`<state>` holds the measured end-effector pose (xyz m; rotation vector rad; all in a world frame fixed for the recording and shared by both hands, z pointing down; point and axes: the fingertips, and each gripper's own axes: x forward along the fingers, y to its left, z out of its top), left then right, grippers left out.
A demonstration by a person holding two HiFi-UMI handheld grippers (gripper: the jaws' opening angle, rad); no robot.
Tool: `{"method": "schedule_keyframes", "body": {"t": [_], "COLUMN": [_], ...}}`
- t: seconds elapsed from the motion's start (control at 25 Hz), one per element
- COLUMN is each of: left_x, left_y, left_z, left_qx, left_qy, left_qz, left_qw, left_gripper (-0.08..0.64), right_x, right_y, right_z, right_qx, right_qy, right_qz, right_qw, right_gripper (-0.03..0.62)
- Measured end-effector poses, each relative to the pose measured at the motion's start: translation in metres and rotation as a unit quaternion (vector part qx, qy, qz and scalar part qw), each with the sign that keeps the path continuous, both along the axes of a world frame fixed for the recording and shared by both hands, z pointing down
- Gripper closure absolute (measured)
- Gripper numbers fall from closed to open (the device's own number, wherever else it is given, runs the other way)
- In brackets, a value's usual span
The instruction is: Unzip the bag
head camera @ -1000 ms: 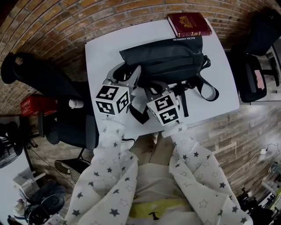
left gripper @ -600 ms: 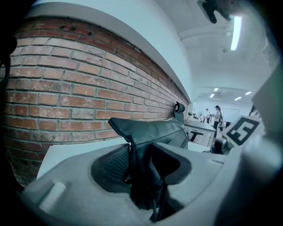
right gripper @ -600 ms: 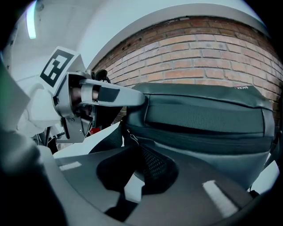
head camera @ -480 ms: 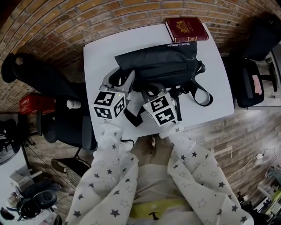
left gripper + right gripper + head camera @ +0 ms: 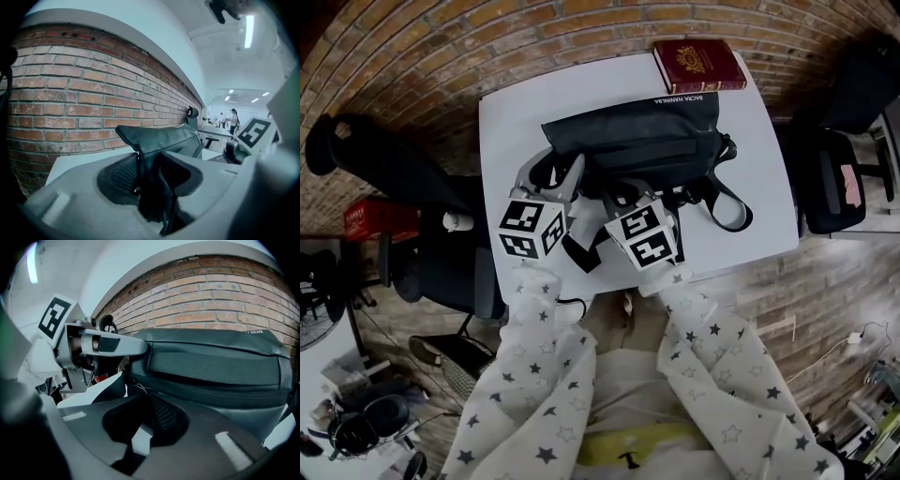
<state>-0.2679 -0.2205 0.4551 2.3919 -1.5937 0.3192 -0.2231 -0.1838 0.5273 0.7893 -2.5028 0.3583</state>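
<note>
A black bag point(image 5: 633, 141) lies across the white table point(image 5: 511, 112), its strap point(image 5: 727, 202) trailing at the right. My left gripper point(image 5: 555, 169) is at the bag's left end. In the left gripper view that end of the bag point(image 5: 159, 138) fills the gap between the pads, and the left gripper point(image 5: 147, 178) is shut on it; its jaws have just been closing. My right gripper point(image 5: 623, 192) is at the bag's front edge. In the right gripper view the right gripper point(image 5: 140, 399) is nearly closed, with the small metal zipper pull point(image 5: 133, 388) at its tips.
A dark red book point(image 5: 698, 64) lies at the table's far edge, touching the bag. One black office chair point(image 5: 441, 244) stands left of the table and another point(image 5: 834, 178) stands right of it. The floor is brick behind the table and wooden in front.
The left gripper and the bag's left end have shifted slightly left, away from the book. The right gripper has stayed at the bag's front edge.
</note>
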Motion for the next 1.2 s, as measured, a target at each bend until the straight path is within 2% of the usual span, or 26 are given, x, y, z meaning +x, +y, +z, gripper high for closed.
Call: {"method": "schedule_keyframes", "body": {"t": [0.56, 1.2], "left_x": [-0.005, -0.008], "left_y": [0.004, 0.005], "left_z": [-0.002, -0.001], "left_qx": [0.002, 0.002], "left_qy": [-0.011, -0.007], "left_qz": [-0.010, -0.023], "left_qw": [0.9999, 0.9997], "left_gripper": [0.413, 0.416], "right_x": [0.011, 0.030], "right_y": [-0.005, -0.016], "right_z": [-0.003, -0.003], "right_qx": [0.002, 0.005], "right_qy": [0.006, 0.008], "right_qz": [0.022, 0.051], "right_qw": [1.000, 0.999], "right_gripper": [0.574, 0.574]}}
